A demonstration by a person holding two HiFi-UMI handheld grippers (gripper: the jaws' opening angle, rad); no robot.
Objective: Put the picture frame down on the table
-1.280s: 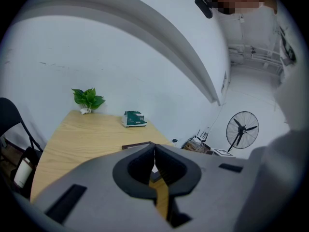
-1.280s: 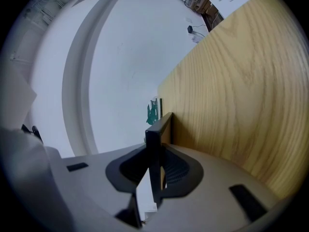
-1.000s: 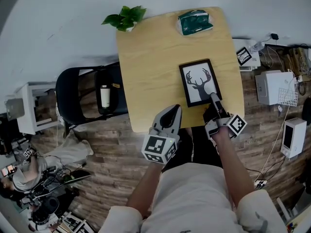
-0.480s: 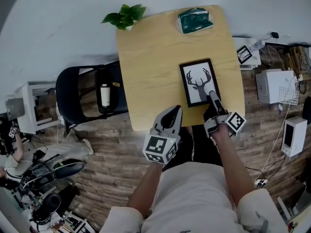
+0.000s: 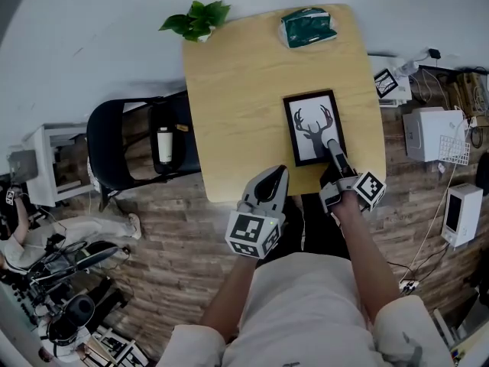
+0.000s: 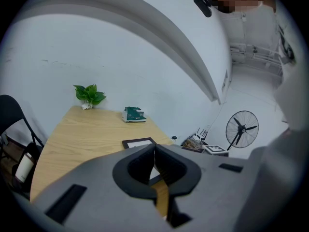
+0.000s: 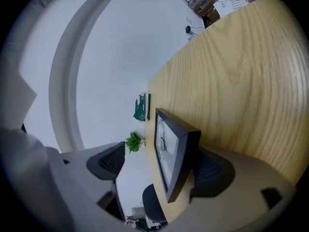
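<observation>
The picture frame (image 5: 313,128), black-edged with a deer print, lies face up on the wooden table (image 5: 237,90) near its front right corner. My right gripper (image 5: 334,147) reaches over the frame's near right corner. In the right gripper view the frame (image 7: 174,151) sits between the jaws. One jaw is against its back edge and the other stands well off its face, so the right gripper (image 7: 161,164) is open. My left gripper (image 5: 269,180) hovers just off the table's front edge, shut and empty (image 6: 154,158). The frame (image 6: 138,142) shows beyond it.
A potted plant (image 5: 196,23) stands at the table's far left corner and a green packet (image 5: 307,29) lies at the far right. A black chair (image 5: 137,151) holding a bottle (image 5: 165,150) is left of the table. Boxes and cables crowd the floor at right.
The frame and both grippers hold their places. Only a person and some gear on the floor at far left have shifted.
</observation>
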